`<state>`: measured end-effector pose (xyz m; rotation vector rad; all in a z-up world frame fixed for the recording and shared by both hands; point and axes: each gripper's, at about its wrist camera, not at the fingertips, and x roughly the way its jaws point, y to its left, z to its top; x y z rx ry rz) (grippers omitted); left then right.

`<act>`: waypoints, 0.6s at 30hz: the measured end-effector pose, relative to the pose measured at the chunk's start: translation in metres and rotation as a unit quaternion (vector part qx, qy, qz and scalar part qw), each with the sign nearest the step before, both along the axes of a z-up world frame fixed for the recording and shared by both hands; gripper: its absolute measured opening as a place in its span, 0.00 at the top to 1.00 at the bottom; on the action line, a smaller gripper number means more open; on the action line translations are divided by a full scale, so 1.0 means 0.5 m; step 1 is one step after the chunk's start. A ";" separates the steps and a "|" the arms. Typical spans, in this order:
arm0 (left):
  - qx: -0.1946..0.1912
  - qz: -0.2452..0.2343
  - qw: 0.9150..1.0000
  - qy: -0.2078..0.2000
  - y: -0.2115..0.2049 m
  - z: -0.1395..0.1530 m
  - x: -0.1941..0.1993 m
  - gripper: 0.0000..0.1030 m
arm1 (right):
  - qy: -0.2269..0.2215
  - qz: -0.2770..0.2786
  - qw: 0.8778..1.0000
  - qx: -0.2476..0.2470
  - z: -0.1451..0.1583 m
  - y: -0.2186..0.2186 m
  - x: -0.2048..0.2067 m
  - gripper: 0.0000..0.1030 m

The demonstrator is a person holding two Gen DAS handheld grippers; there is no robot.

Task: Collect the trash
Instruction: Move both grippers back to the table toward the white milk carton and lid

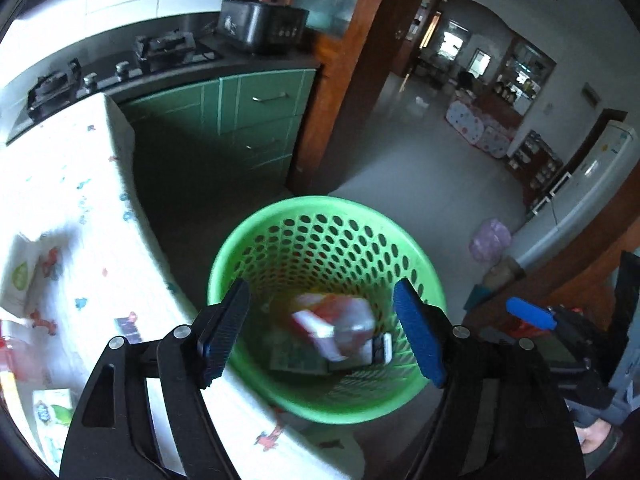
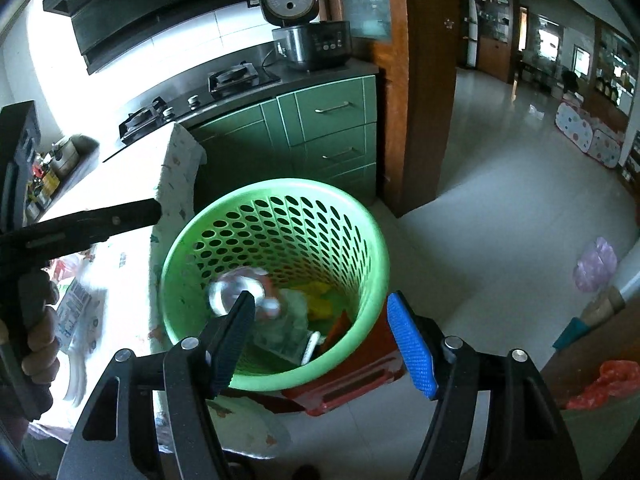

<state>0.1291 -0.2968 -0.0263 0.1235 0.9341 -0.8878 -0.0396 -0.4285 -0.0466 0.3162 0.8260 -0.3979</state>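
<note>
Both tools hang over the green basket (image 1: 326, 216), a round plastic bin with punched holes; the left tool (image 1: 320, 332) is wide open and holds nothing; the right tool (image 2: 320, 340) is also open, with a blurred clear wrapper (image 2: 236, 290) just beside its left finger, not pinched. Trash lies below, in the basket: soft red-white packets (image 1: 332, 328), light and crumpling. More packets (image 1: 24, 280) wait on the bench (image 1: 92, 200) left of the left tool; take them by an edge, I think.
</note>
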 end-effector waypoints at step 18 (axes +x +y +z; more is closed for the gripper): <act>0.029 0.127 0.991 -0.034 0.281 0.037 0.009 0.29 | -0.025 0.095 0.995 0.018 0.028 0.131 0.085 0.34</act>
